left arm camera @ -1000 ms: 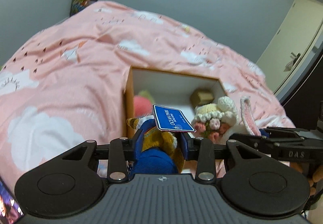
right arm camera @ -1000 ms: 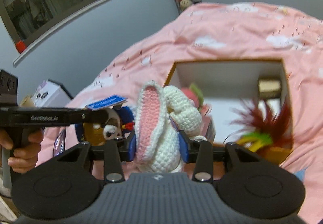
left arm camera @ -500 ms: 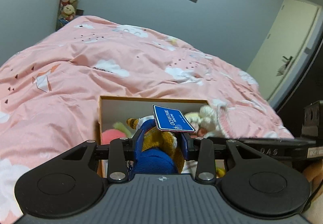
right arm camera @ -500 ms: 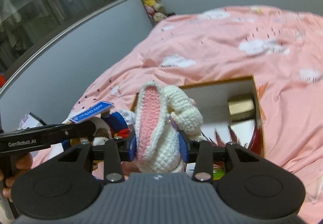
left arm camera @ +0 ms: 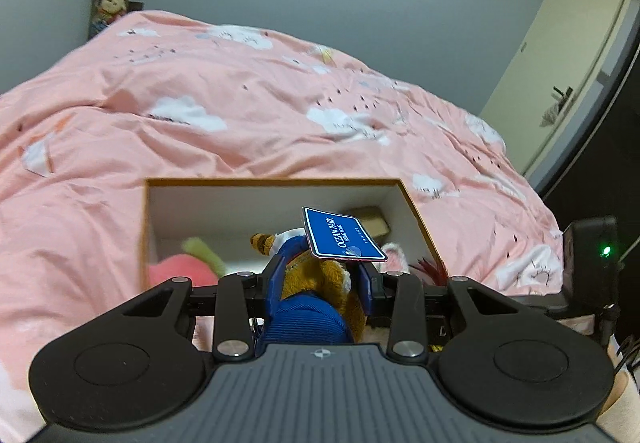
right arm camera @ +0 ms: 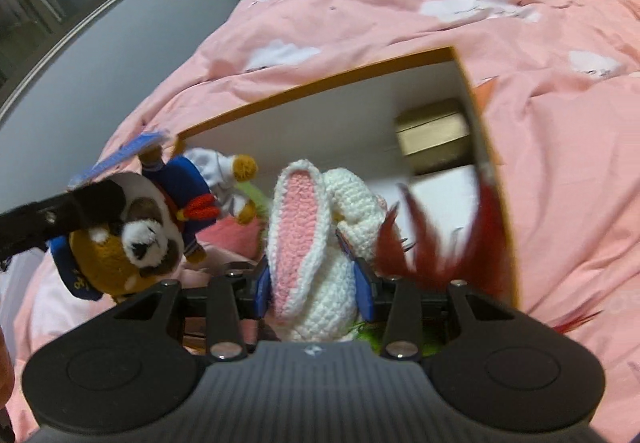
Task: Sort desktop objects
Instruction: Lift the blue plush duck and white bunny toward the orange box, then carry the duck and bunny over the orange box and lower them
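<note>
1. left claw (left arm camera: 320, 283) clamped on a plush animal in blue sailor outfit (left arm camera: 316, 275), blue tag (left arm camera: 342, 237) sticking up from it; toy held above the near edge of the box (left arm camera: 272, 183).
2. right claw (right arm camera: 316, 283) clamped on a white crochet bunny (right arm camera: 316, 243), pink inner ear facing the camera; bunny held over the box interior.
3. box is orange-rimmed with white walls and sits on the bed's pink cloud-print duvet (left arm camera: 240, 123).
4. inside the box: small gold carton (right arm camera: 436, 131) in the far corner, pink plush (left arm camera: 180, 271), dark red feathers (right arm camera: 440, 251).
</note>
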A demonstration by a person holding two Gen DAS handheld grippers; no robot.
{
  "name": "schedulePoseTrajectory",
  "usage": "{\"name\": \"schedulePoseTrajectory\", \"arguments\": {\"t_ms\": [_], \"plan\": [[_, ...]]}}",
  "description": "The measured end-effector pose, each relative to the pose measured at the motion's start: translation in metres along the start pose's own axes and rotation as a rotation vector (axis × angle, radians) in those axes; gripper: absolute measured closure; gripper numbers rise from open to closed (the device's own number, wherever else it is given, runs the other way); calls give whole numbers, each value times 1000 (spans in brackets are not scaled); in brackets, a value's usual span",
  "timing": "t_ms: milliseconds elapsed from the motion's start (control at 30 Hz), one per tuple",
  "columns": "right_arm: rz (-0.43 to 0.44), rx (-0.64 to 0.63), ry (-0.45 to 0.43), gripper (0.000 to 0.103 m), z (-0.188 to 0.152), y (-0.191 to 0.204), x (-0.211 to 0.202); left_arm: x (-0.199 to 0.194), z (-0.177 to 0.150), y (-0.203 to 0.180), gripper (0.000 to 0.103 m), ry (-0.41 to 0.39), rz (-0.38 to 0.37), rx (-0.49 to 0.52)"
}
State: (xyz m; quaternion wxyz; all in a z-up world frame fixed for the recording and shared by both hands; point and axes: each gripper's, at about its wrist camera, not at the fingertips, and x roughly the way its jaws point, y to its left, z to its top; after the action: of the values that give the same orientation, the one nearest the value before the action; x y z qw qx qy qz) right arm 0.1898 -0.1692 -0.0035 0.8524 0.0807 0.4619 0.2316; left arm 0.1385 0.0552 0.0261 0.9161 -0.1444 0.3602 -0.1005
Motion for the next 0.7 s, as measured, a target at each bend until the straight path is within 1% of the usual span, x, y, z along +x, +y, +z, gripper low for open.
{"name": "schedulePoseTrajectory", "arguments": {"t_ms": [67, 167, 267, 367, 533, 700], "plan": [[-18, 16, -10, 59, 2, -9, -3, 10, -3, -5, 61, 10, -16, 15], [-20, 55, -13, 59, 4, -23, -7, 23, -10, -12, 61, 24, -32, 41], [5, 116, -2, 59, 5, -37, -6, 35, -17, -16, 61, 45, -42, 60], [30, 168, 13, 59, 5, -47, -5, 43, -27, -19, 61, 64, -28, 91], [40, 147, 25, 59, 4, -42, -5, 49, -42, -31, 61, 80, 25, 176], [19, 101, 52, 57, 5, -36, -2, 48, -46, -39, 59, 91, 31, 235]]}}
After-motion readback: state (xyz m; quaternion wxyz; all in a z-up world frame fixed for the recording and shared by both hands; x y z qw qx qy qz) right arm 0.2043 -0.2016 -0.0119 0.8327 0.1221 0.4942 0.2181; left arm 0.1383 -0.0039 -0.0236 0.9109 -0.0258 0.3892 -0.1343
